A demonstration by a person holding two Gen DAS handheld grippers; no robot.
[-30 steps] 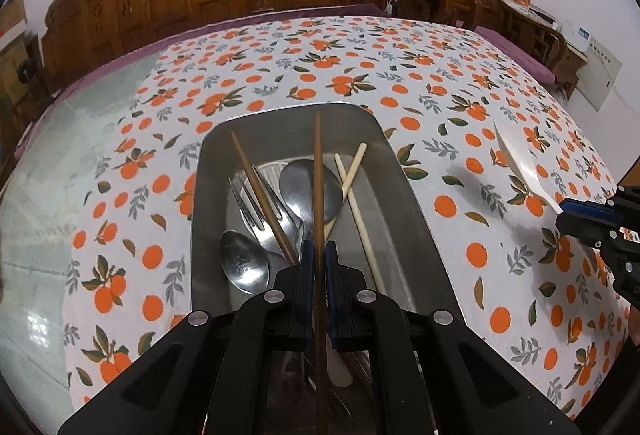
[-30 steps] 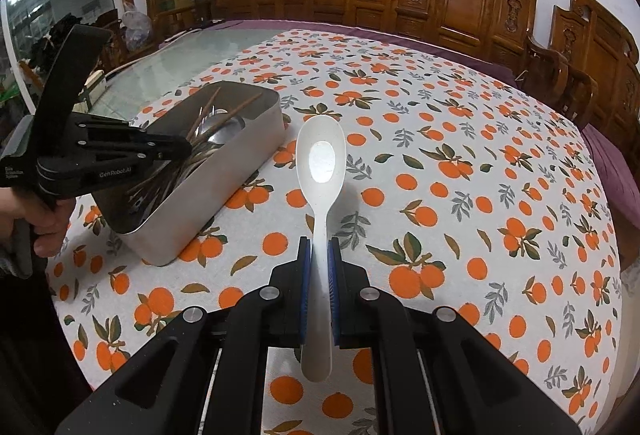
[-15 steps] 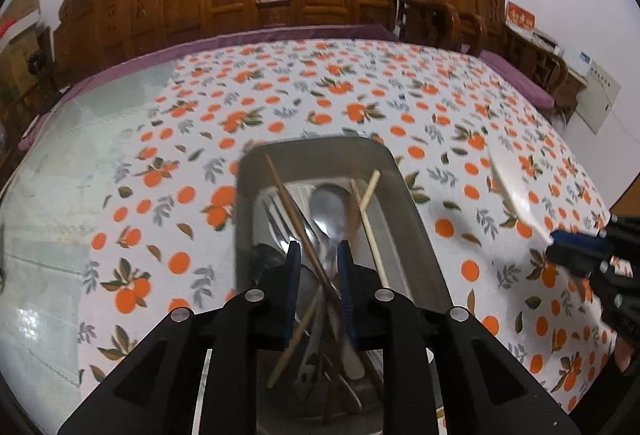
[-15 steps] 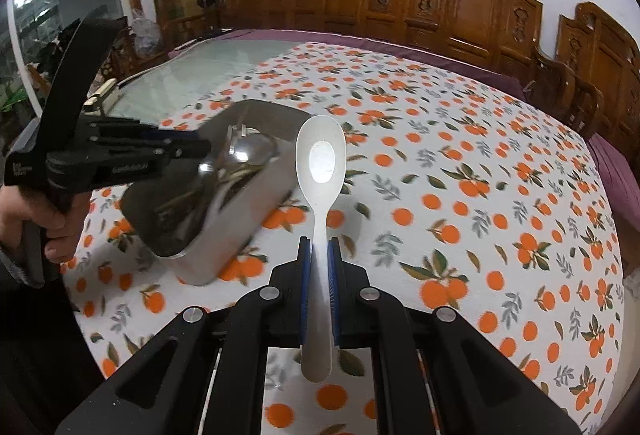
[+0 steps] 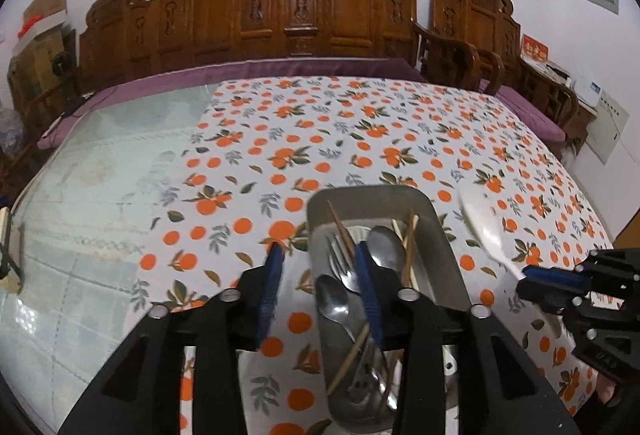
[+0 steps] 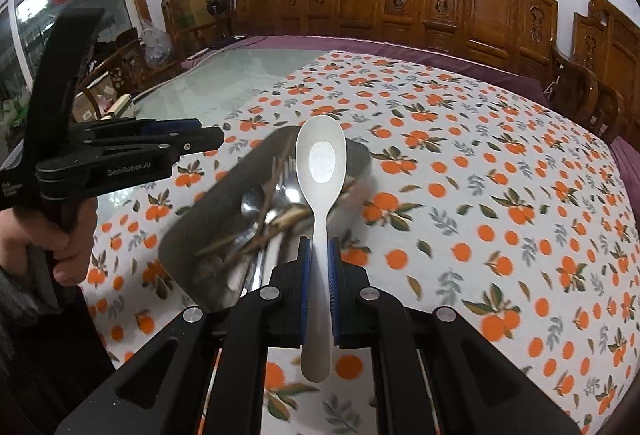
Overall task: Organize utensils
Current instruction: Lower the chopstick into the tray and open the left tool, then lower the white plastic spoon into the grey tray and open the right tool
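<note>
A steel tray (image 5: 448, 255) holds a fork (image 5: 340, 263), metal spoons (image 5: 386, 245) and several chopsticks (image 5: 408, 247). My left gripper (image 5: 318, 259) is open and empty above the tray's left rim. My right gripper (image 6: 319, 249) is shut on the handle of a white spoon (image 6: 321, 163), held above the tray (image 6: 200, 223). The white spoon also shows in the left wrist view (image 5: 482, 225), right of the tray, with the right gripper (image 5: 536, 277) at its handle. The left gripper also shows in the right wrist view (image 6: 204, 137).
The table has an orange-patterned cloth (image 5: 360, 139) and bare glass (image 5: 80, 195) on the left. Carved wooden chairs (image 5: 280, 11) line the far side. A hand (image 6: 60, 239) holds the left gripper's handle.
My left gripper let go of the brown chopstick into the tray, opened wide and drew back to the left. My right gripper carried the white spoon over the tray.
</note>
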